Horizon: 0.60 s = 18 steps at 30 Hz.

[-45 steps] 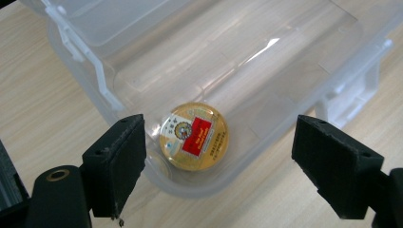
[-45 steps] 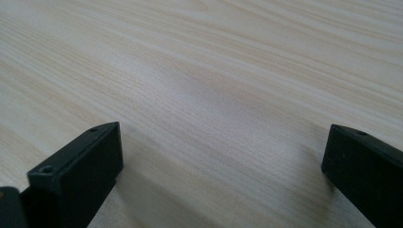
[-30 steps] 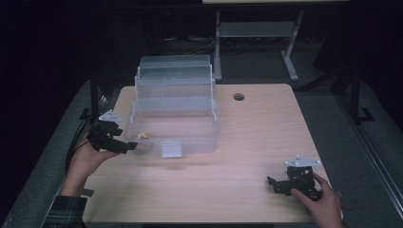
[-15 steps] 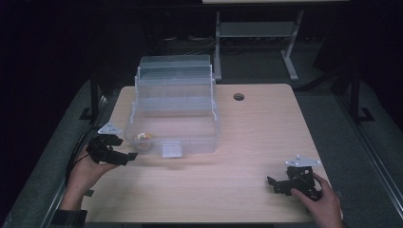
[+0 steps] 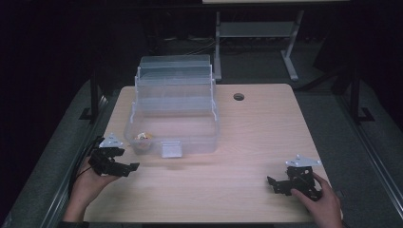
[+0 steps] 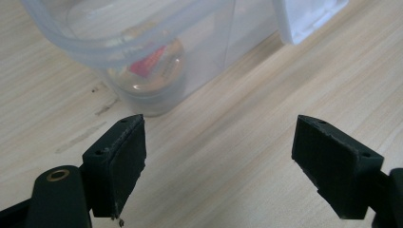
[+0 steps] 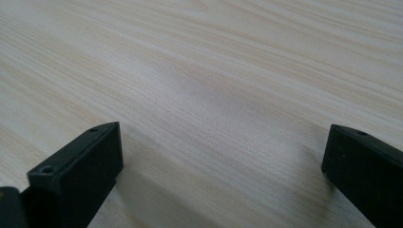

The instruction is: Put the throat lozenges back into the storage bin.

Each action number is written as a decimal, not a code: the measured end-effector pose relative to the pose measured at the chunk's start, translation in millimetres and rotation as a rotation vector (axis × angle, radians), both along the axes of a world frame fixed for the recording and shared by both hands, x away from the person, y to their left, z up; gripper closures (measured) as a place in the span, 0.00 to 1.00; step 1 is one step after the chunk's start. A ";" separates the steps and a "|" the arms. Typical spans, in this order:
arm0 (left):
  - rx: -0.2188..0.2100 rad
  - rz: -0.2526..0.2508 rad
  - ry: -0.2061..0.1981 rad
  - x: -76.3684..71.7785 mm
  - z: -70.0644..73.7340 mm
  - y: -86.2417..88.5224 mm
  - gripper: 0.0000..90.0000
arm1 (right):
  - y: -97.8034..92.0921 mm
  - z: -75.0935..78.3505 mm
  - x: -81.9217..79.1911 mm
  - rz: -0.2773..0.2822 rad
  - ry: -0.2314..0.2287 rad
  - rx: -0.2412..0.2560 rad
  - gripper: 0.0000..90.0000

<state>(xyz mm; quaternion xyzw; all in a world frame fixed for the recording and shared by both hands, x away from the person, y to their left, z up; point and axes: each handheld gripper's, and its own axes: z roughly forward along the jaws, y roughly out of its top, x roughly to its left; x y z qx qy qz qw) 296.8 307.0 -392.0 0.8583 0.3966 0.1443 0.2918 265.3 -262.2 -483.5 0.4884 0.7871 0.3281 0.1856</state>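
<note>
one clear tiered box (image 5: 173, 111), perhaps one small item (image 6: 149, 66) inside; two grippers, left gripper (image 5: 130, 166) and right gripper (image 5: 272, 182), both spread, empty

A high camera is looking forward and down over the table (image 5: 247, 142). Two gripper cameras are skimming close above its wood; the left one is sharing the clear box (image 6: 142, 52).

Wooden table (image 5: 247, 137); clear box (image 5: 173, 111) on it

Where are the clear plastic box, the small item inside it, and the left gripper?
clear plastic box (image 5: 190, 128), high view, front wall.
small item (image 6: 154, 64), left gripper view, its red middle.
left gripper (image 5: 134, 166), high view, between its fingertips.
</note>
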 end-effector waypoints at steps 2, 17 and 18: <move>-0.002 -0.003 0.000 -0.9 -2.0 -0.3 0.20 | 0.0 0.0 0.0 0.000 0.000 0.000 0.00; -0.013 -0.019 -0.038 -16.1 -33.1 -7.1 0.17 | 0.0 0.0 0.0 0.000 0.000 0.000 0.00; -0.016 -0.021 -0.042 -16.8 -34.7 -7.4 0.16 | 0.0 0.0 0.0 0.000 0.000 0.000 0.00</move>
